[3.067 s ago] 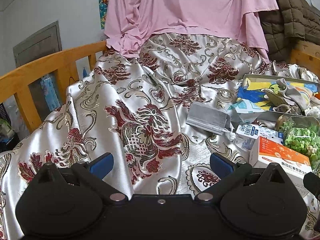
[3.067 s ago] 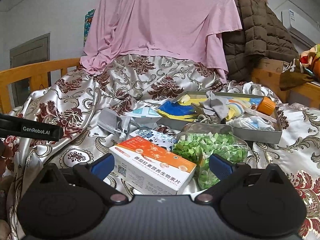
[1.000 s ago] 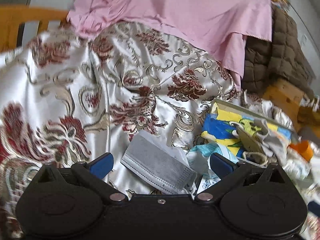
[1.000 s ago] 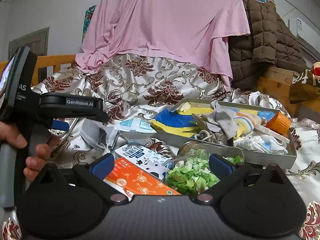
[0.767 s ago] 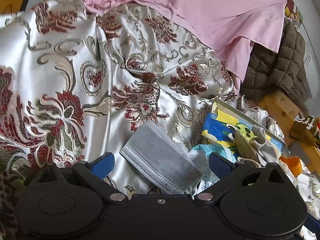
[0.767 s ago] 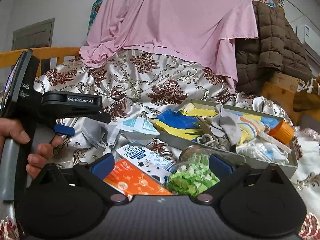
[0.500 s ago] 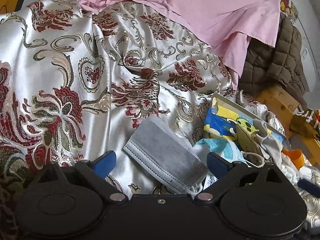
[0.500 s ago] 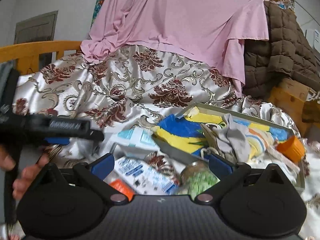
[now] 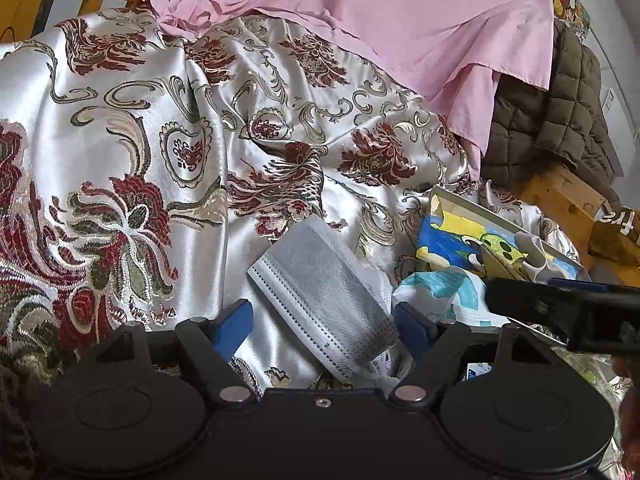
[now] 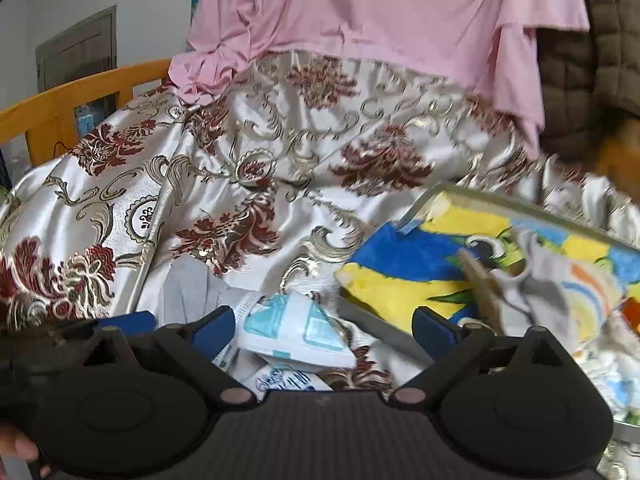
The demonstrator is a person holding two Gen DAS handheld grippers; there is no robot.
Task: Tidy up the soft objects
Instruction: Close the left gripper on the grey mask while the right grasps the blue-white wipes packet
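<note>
A grey face mask (image 9: 320, 292) lies on the patterned satin bedspread (image 9: 132, 152), between the blue pads of my left gripper (image 9: 324, 320). Its jaws are closing around the mask, and the pads do not visibly press it. My right gripper (image 10: 324, 328) hovers over a white and light-blue packet (image 10: 300, 328). Those jaws are closing a little, wide apart, gripping nothing. In the right wrist view the mask (image 10: 188, 292) shows beside the left gripper's blue fingertip (image 10: 128, 322). A grey tray (image 10: 520, 200) holds a blue-yellow cloth (image 10: 420, 264) and other soft pieces.
A pink cloth (image 9: 380, 20) hangs at the back, with a brown quilted jacket (image 9: 560, 112) to its right. An orange wooden bed rail (image 10: 80, 92) runs along the left. The right gripper's black body (image 9: 560, 312) reaches in by the tray rim (image 9: 460, 200).
The left jaws have narrowed around the grey mask. The right gripper has swung left toward the mask and packet, so the boxes and the jar of green bits have dropped from its view.
</note>
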